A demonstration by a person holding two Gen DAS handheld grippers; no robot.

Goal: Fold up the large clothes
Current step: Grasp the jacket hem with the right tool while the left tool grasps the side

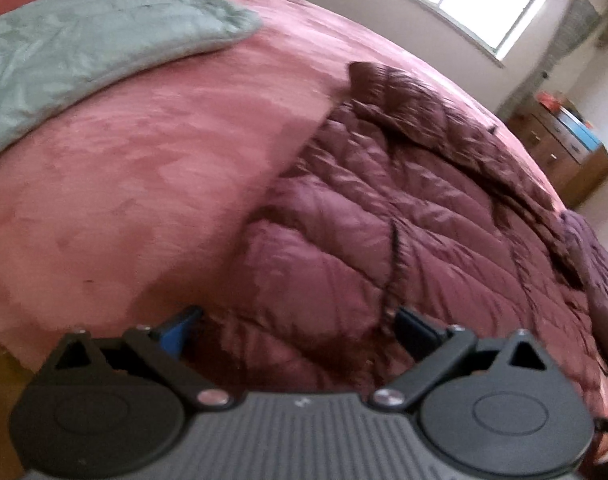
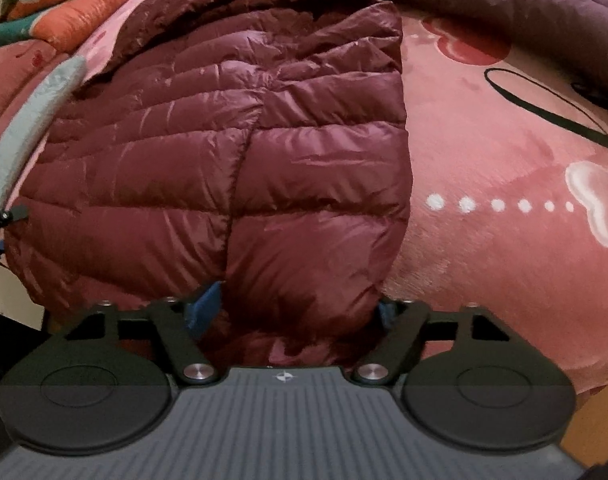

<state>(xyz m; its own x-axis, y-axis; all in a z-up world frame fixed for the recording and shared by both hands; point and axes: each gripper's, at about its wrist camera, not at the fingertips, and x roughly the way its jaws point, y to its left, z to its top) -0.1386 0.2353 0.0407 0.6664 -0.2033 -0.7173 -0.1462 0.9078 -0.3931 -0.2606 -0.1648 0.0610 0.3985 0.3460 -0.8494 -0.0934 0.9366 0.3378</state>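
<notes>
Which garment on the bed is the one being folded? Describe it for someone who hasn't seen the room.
Start from the pink plush bed cover. On it lies a glossy maroon quilted puffer jacket, its near hem between the open fingers of the right gripper. Unlike the darker, duller purple jacket beyond it, it is shiny wine-red with narrow horizontal stitch lines.

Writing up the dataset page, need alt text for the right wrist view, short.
A maroon quilted puffer jacket lies on a pink patterned blanket, its near hem between the wide-open fingers of the right gripper. A darker purple jacket lies at top right, and folded orange and teal bedding at top left.
</notes>
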